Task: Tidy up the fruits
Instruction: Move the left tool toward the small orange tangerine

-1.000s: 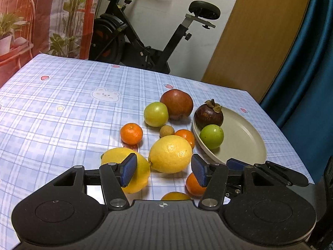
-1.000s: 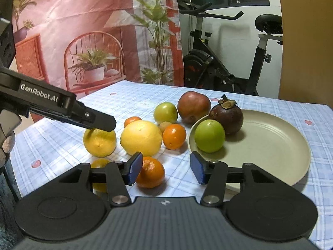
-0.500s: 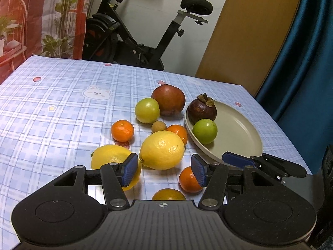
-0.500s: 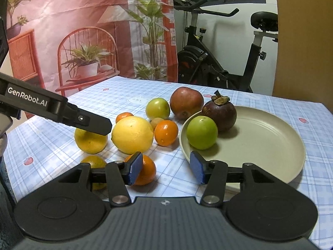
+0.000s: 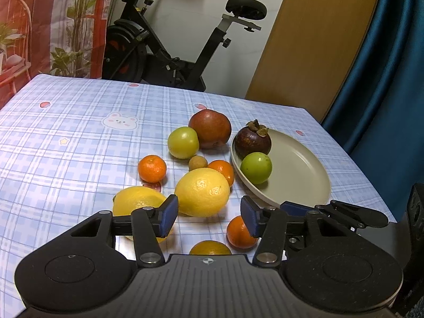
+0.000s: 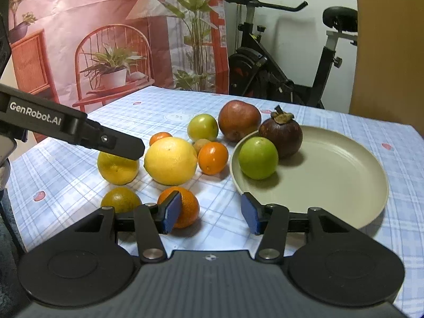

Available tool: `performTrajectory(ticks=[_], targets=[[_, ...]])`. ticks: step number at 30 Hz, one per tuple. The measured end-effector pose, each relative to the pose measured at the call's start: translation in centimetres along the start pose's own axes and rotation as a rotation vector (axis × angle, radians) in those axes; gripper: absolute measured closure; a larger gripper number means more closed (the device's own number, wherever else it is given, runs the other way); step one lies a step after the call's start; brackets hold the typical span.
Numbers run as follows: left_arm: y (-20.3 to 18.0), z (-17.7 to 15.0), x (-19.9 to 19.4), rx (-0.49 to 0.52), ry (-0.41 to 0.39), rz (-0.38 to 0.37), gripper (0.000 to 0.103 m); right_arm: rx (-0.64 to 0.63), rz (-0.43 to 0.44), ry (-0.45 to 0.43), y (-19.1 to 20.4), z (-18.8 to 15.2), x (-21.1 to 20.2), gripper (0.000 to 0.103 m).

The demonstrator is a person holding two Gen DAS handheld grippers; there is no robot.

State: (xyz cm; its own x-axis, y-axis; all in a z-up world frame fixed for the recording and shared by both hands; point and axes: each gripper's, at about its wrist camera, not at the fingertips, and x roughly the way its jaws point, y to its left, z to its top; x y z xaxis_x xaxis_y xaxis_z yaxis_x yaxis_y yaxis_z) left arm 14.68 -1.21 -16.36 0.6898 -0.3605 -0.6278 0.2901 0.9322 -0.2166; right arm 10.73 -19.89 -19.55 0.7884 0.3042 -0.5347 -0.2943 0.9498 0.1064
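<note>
Both grippers are held above the bench (image 5: 66, 132). The left gripper (image 5: 208, 214) is closing, nothing pinched; a lemon (image 5: 202, 192) lies just ahead. The right gripper (image 6: 211, 210) is open and empty; a plate (image 6: 344, 175) with mangosteen (image 6: 282, 135) and lime (image 6: 258, 157) lies ahead-right.

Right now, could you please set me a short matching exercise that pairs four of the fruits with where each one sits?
Things:
1. mangosteen
2. large lemon
3. red apple
4. dark yellow citrus

Places:
A. on the cloth, nearest the camera on the left
B. on the plate, behind the green fruit
C. on the cloth, just beyond the plate's far left rim
D. on the cloth, between the smaller lemon and an orange

Pairs: 1-B, 2-D, 3-C, 4-A
</note>
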Motion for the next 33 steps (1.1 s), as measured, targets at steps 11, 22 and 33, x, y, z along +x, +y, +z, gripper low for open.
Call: performTrajectory(ticks=[11,22,33], targets=[[-0.7,0.0,1.2,0.032,0.049,0.001,0.049,0.046,0.000,0.037,-1.0,-0.5,-0.6,0.050],[-1.8,-0.2,3.8,0.104,0.135,-0.004,0.051,0.061,-0.001,0.040,-1.1,-0.7,-0.8,0.051],[-2.5,-0.3,3.8,0.120,0.137,-0.006,0.050,0.067,-0.008,0.052,-1.2,-0.5,-0.9,0.051]])
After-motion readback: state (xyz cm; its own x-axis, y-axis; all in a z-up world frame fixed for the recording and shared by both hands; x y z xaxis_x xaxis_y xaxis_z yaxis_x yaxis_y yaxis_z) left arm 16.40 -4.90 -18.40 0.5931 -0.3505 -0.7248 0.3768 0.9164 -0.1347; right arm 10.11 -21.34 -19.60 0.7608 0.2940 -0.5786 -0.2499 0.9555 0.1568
